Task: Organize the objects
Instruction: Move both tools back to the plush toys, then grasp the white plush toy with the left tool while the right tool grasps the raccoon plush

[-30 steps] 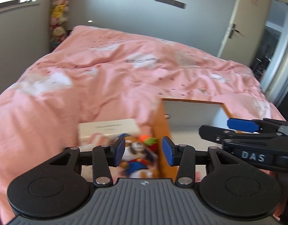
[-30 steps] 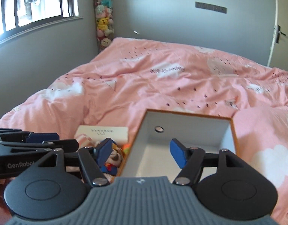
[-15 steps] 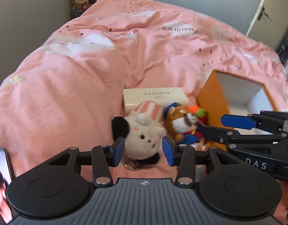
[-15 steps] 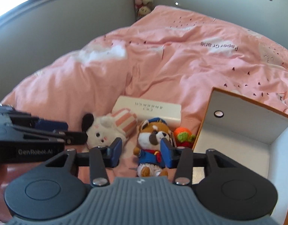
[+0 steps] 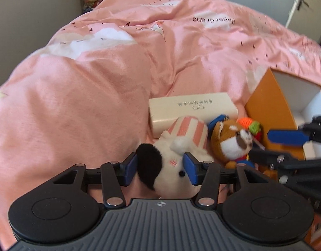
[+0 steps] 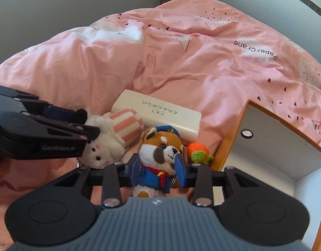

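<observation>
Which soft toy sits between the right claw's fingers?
The brown sailor dog in the blue cap and jacket; the white bunny with the striped hat lies beside it, at the left claw.

A white bunny toy (image 5: pixel 177 163) in a striped hat lies beside a sailor-suited fox toy (image 6: pixel 158 159), a cream case (image 6: pixel 160 113) behind them, an orange-walled box (image 6: pixel 271 146) open alongside.
</observation>
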`<state>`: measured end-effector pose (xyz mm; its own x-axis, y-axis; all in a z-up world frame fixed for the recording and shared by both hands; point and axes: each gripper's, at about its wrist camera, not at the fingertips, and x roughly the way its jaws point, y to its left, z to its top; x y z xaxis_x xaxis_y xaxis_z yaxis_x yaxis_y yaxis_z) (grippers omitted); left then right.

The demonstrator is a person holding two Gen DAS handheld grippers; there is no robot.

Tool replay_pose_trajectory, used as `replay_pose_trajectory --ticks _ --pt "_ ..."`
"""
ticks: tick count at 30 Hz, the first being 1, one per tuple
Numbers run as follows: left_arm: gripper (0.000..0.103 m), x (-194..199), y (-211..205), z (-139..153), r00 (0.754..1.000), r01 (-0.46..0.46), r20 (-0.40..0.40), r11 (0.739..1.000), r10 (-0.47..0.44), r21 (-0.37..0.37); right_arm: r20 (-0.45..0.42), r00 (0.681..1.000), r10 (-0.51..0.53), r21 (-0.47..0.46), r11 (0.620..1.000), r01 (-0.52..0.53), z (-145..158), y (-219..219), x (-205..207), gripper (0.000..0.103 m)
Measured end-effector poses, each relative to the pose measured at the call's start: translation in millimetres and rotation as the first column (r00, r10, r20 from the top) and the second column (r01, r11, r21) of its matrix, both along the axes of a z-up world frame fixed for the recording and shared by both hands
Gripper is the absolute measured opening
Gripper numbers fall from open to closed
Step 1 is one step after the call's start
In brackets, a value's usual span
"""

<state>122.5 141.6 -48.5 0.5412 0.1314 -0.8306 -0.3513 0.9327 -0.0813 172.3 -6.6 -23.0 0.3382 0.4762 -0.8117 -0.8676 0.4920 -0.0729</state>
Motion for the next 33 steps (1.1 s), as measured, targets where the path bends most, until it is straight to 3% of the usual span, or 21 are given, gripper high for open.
replay_pose_trajectory --ticks 2,4,12,14,16,26,33 --pt "0.07 4 0 -5 1.0 -0.007 0.006 1.0 0.007 -0.015 0.013 1.0 0.006 -0.01 1.0 -0.005 -1 1 0 0.039" --pt "0.072 8 -1 -10 1.0 -0.004 -0.001 1.0 0.004 -0.02 0.028 1.0 0.01 -0.021 1.0 -0.009 -2 1 0 0.039" --pt "0.075 24 4 -23 1.0 0.01 -0.002 0.999 -0.01 -0.047 0.041 0.999 -0.006 -0.052 0.999 0.008 -5 -2 4 0.039" --pt "0.077 26 9 -27 1.0 0.017 0.001 0.996 -0.017 -0.09 0.045 0.999 -0.005 -0.056 0.998 0.008 -5 -1 4 0.039" --pt "0.076 27 13 -31 1.0 0.013 0.003 0.989 -0.012 -0.149 0.046 0.999 -0.004 -0.056 0.998 0.007 -5 -1 3 0.04" --pt "0.069 10 8 -11 1.0 0.031 0.008 0.984 -0.031 -0.175 0.015 1.0 0.0 -0.075 0.997 0.001 -13 2 6 0.04" --pt "0.068 4 11 -5 0.999 0.036 -0.001 0.968 -0.037 -0.248 -0.003 0.998 0.061 -0.121 0.991 -0.061 -21 14 3 0.052"
